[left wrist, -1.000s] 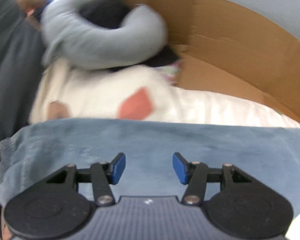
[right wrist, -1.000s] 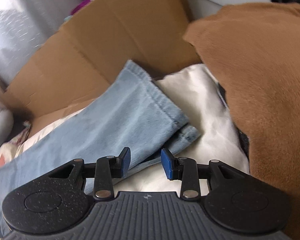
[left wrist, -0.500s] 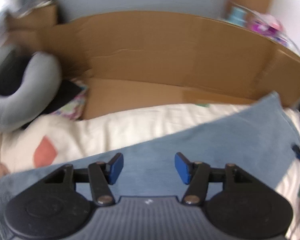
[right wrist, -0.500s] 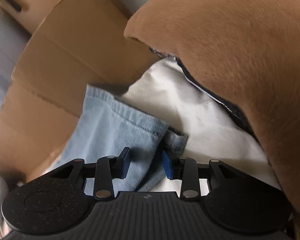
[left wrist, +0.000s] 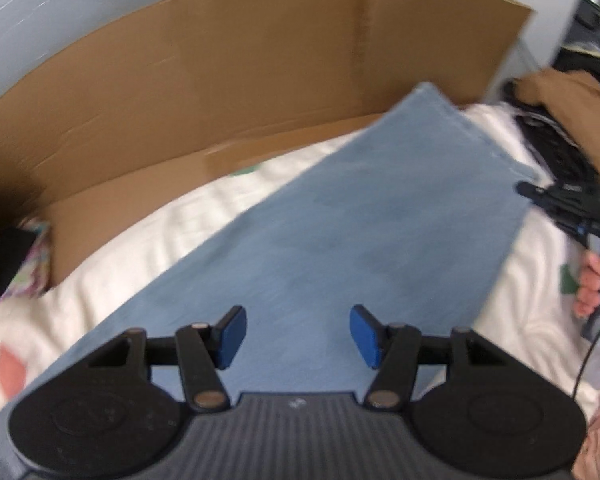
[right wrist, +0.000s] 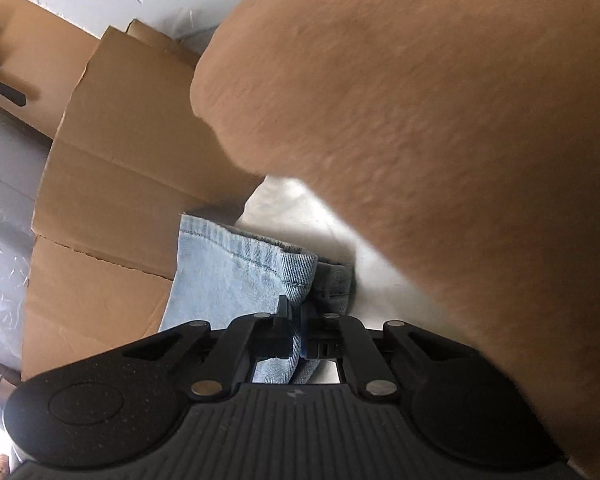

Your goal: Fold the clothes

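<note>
Right hand-held gripper (right wrist: 298, 330) clamped on jeans (right wrist: 228, 276) hem; left hand-held gripper (left wrist: 298, 336) agape above

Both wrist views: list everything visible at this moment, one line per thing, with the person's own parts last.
jeans: one, light blue, flat on the cream bedding.
cream bedding: one, patterned, under the jeans.
cardboard: brown sheets, upright behind the bedding.
brown garment: one, right of the jeans hem.
left gripper: black, blue pads, open above the jeans.
right gripper: black, shut on the jeans hem.
hand: one, on the right gripper's handle.
</note>
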`<state>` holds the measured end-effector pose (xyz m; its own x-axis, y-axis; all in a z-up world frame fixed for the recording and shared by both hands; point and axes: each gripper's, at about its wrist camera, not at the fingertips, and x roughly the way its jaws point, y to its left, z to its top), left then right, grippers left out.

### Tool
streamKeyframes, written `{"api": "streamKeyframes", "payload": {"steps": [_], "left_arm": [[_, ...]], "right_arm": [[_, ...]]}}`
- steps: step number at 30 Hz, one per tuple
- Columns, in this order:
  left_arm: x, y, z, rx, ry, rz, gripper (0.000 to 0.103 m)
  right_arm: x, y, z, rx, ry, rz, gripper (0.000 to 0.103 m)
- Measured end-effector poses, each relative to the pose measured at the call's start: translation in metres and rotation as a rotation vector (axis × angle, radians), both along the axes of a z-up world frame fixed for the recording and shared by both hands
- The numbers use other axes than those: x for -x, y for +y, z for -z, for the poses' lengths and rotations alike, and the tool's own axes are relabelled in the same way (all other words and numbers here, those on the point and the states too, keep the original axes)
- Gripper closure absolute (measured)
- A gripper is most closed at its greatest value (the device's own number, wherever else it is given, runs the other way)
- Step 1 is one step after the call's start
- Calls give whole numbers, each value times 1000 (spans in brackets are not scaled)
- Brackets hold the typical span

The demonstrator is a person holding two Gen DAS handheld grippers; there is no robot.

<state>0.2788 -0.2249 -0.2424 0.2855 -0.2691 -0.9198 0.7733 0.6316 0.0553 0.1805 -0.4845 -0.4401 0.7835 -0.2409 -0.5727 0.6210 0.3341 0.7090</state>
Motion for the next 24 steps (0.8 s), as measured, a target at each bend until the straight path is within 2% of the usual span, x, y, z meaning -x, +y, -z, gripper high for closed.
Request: {"api": "streamKeyframes", "payload": {"steps": [7, 11, 15, 21, 24], "left_arm": [[28, -52, 23, 34, 24, 124, 42], [46, -66, 41, 43, 44, 173, 37], [64, -77, 59, 30, 48, 235, 34], [82, -97, 81, 13, 40, 292, 31], [91, -106, 88, 0, -2, 331, 31]], "right_arm": [[-3, -4, 2, -11, 5, -38, 102], [0, -6, 0, -47, -22, -63, 97], [0, -2, -1, -57, -55, -121, 75], [-2, 5, -1, -85, -89, -185, 74], [-5, 3, -3, -101, -116, -207, 74]]}}
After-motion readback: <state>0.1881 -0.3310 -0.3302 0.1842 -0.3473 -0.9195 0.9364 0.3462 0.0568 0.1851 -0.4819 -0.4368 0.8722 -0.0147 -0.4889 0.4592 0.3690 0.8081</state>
